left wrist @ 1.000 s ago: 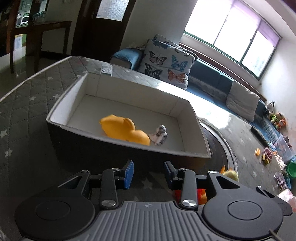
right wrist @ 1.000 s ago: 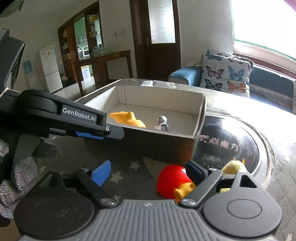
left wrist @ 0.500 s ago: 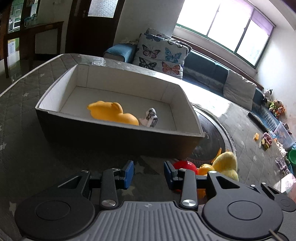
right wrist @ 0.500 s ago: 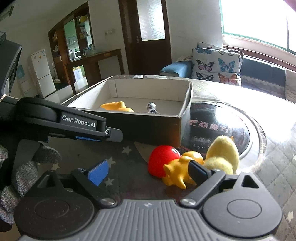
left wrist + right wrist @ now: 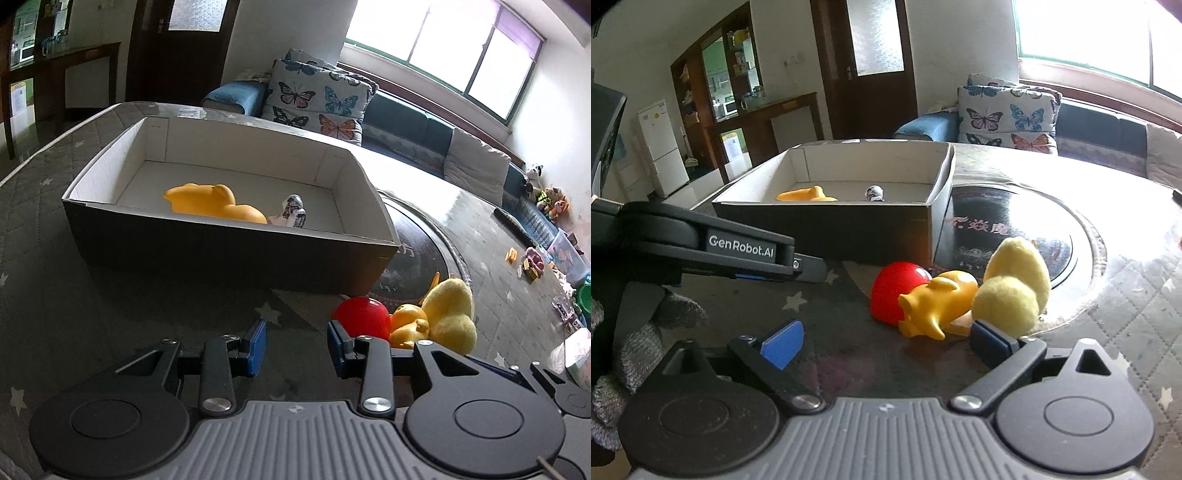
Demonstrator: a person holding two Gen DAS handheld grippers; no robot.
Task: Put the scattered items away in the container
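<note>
A dark box with a white inside (image 5: 229,243) (image 5: 827,225) stands on the quilted table and holds an orange toy (image 5: 210,201) (image 5: 805,194) and a small black-and-white figure (image 5: 293,214) (image 5: 874,192). In front of its right corner lie a red ball (image 5: 362,317) (image 5: 894,291), an orange rubber pig (image 5: 408,325) (image 5: 934,306) and a yellow plush duck (image 5: 448,314) (image 5: 1015,288). My left gripper (image 5: 295,347) is open and empty, just left of the ball. My right gripper (image 5: 886,341) is open wide and empty, just short of the pig.
A round glass turntable (image 5: 1082,243) lies right of the box. The left gripper's body (image 5: 701,243) reaches across the left of the right wrist view. A sofa with butterfly cushions (image 5: 317,99) is behind the table. Toys lie on the floor (image 5: 532,262) at the far right.
Both grippers have drawn back and down from the box. The ball, pig and plush duck have come into fuller view in front of them. Both stay open.
</note>
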